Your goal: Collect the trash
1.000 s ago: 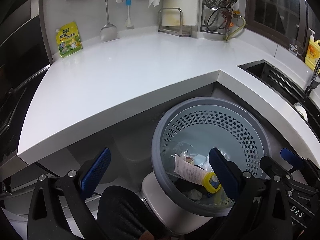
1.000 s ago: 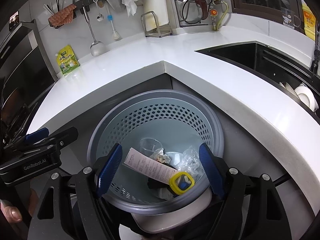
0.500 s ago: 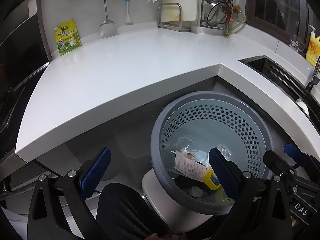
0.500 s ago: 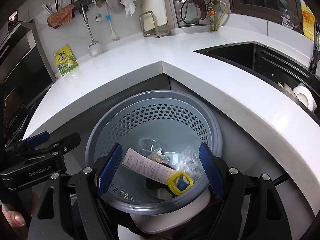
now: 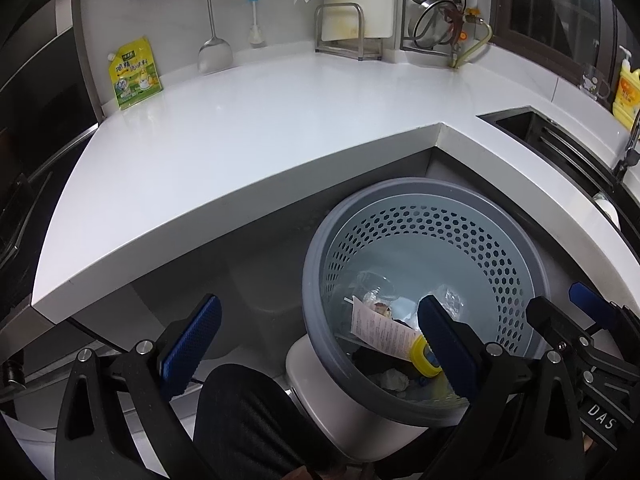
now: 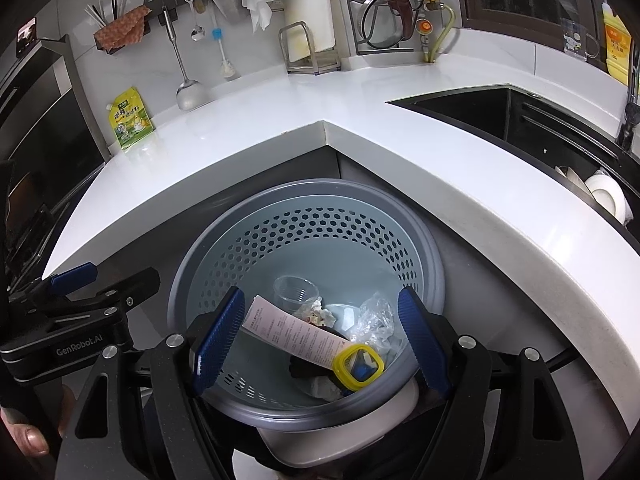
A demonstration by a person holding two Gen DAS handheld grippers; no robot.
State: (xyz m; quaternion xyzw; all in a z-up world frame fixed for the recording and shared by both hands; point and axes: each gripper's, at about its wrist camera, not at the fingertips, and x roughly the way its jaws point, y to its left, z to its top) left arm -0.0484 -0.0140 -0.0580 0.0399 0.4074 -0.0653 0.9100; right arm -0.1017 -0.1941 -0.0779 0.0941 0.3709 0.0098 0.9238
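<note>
Bin (image 6: 434, 276) below counter (image 6: 460, 168) corner, trash inside; left tongs (image 5: 316, 344), right tongs (image 6: 320, 340) both apart, empty.

My left camera looks forward and down past my left gripper (image 5: 316, 344), high over the counter (image 5: 248, 140) corner, with the bin (image 5: 424, 216) close below, ahead and to the right of the fingers. My right camera faces the same way from just to the right, looking almost straight into the bin (image 6: 308, 212) between the fingers of my right gripper (image 6: 320, 336). Both views share the bin, the counter (image 6: 248, 120) corner, the back wall beyond and the sink (image 6: 480, 108) off to the right. Each camera also catches the other gripper at its frame edge.
</note>
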